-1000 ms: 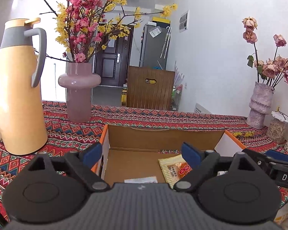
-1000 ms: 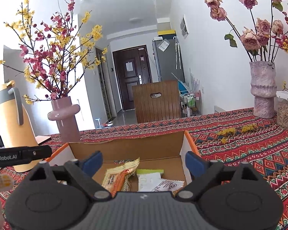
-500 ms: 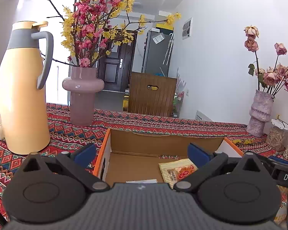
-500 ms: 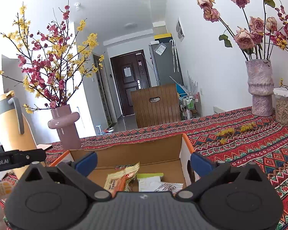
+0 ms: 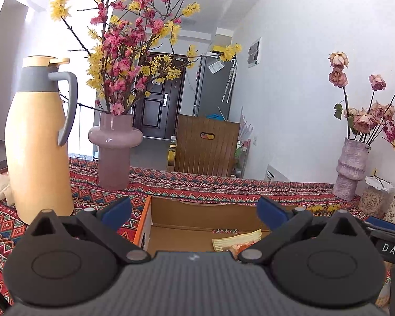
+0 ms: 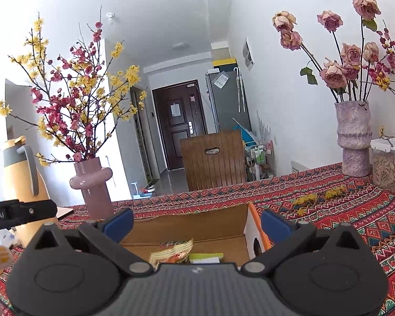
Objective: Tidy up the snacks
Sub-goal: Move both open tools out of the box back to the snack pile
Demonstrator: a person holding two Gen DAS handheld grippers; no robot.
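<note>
An open cardboard box (image 5: 142, 223) with orange edges lies on the patterned tablecloth, just under both grippers. In the left wrist view, a yellow and orange snack packet (image 5: 237, 240) lies on the box floor. The right wrist view shows the same packet (image 6: 174, 252) beside a green and white packet (image 6: 205, 256). My left gripper (image 5: 194, 212) hangs open above the near side of the box, with nothing between its blue pads. My right gripper (image 6: 196, 223) is open and empty too, over the box (image 6: 253, 233) from the right. Each gripper's body hides the box's near part.
A tall yellow thermos jug (image 5: 36, 144) and a pink vase of blossom branches (image 5: 115, 147) stand left of the box. A lilac vase of dried roses (image 5: 351, 168) and a lidded jar (image 5: 374, 200) stand at the far right. A wooden chair back (image 5: 205, 147) rises behind the table.
My left gripper has risen a little and its jaws have spread slightly wider; the box sits lower in its view. The right gripper has hardly moved.
</note>
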